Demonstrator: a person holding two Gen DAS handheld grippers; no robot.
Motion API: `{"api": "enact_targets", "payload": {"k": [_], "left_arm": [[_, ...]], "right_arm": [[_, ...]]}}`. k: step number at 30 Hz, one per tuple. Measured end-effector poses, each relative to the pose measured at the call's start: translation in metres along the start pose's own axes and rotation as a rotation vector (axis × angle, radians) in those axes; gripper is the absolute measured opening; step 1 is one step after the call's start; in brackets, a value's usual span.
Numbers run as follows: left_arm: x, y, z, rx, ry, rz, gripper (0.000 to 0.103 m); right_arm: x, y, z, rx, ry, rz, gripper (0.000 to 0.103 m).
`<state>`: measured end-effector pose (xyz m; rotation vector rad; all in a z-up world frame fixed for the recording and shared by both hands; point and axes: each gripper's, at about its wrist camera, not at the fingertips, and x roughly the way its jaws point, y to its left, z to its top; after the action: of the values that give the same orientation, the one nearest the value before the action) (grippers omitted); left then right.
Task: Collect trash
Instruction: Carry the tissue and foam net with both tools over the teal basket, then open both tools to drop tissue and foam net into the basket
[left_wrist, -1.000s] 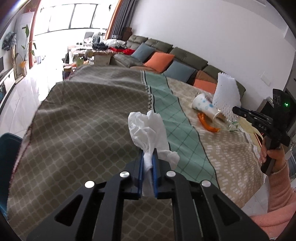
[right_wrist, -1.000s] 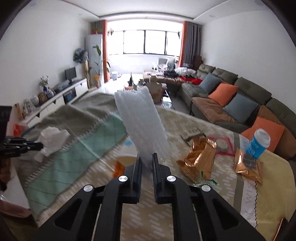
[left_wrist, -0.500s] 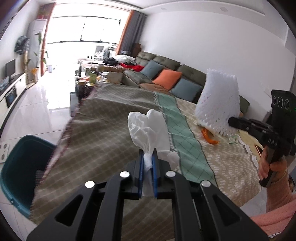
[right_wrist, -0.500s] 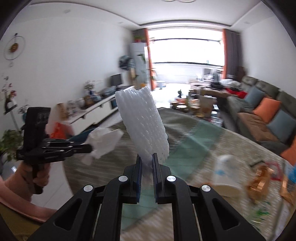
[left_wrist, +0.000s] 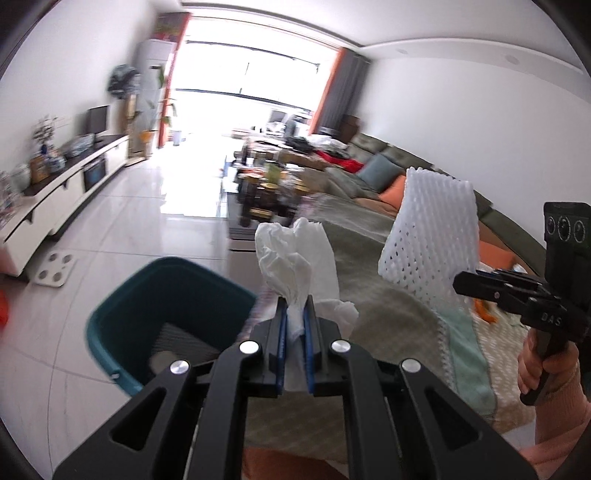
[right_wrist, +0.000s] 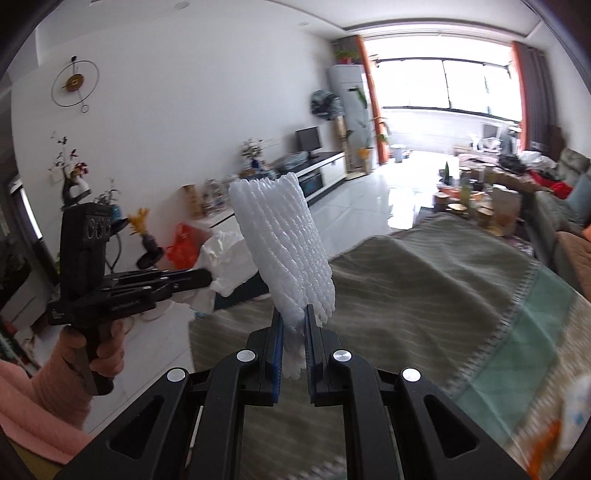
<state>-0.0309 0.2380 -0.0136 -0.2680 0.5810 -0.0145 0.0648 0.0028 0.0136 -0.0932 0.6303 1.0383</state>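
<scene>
bright living room: left claw (left_wrist: 294, 314) grips crumpled white tissue (left_wrist: 295, 254), right claw (right_wrist: 294, 317) grips white foam net sleeve (right_wrist: 284, 243); neither is in the teal plastic bin (left_wrist: 110, 317) yet.

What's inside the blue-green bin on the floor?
The teal bin shows a dark ribbed bottom with a grey patch. I see no trash there, but the left tool and its white tissue cover the right part.
</scene>
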Motion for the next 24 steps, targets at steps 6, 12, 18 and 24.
{"api": "enact_targets", "payload": {"k": [6,12,18,24], "left_arm": [[-0.006,0.036,0.002,-0.071,-0.011,0.077,0.009],[0.0,0.059,-0.001,-0.121,0.009,0.122,0.01],[0.009,0.073,-0.002,-0.166,0.028,0.147,0.01],[0.021,0.081,-0.006,-0.193,0.061,0.171,0.011]], "right_arm": [[0.043,0.019,0.017,-0.011,0.035,0.09,0.011],[0.082,0.022,0.027,0.037,0.083,0.157,0.011],[0.115,0.022,0.03,0.096,0.134,0.189,0.011],[0.145,0.025,0.03,0.132,0.191,0.197,0.013]]}}
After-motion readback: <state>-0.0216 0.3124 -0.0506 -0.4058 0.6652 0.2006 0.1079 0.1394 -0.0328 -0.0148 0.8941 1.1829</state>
